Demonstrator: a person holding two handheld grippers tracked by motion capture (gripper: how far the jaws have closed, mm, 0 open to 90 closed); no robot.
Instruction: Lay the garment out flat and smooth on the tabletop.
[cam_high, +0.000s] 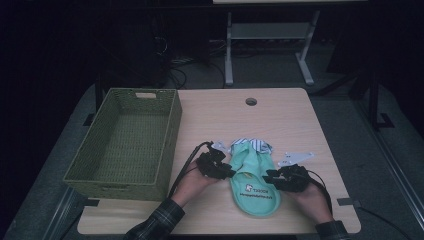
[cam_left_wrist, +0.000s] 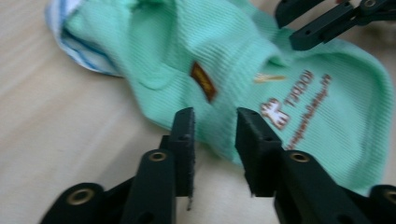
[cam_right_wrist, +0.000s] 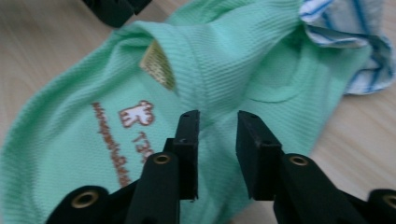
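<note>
Mint garment (cam_high: 254, 182) print blurred, striped collar (cam_right_wrist: 348, 28) cropped, claws parted

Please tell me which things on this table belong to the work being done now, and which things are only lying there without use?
In use:
- mint green garment with printed logo, flat on the table
- left gripper, jaws open at the garment's edge
- right gripper, jaws open at the opposite edge

Lying about:
- green woven basket, nothing in it, left of the garment
- wooden table
</note>
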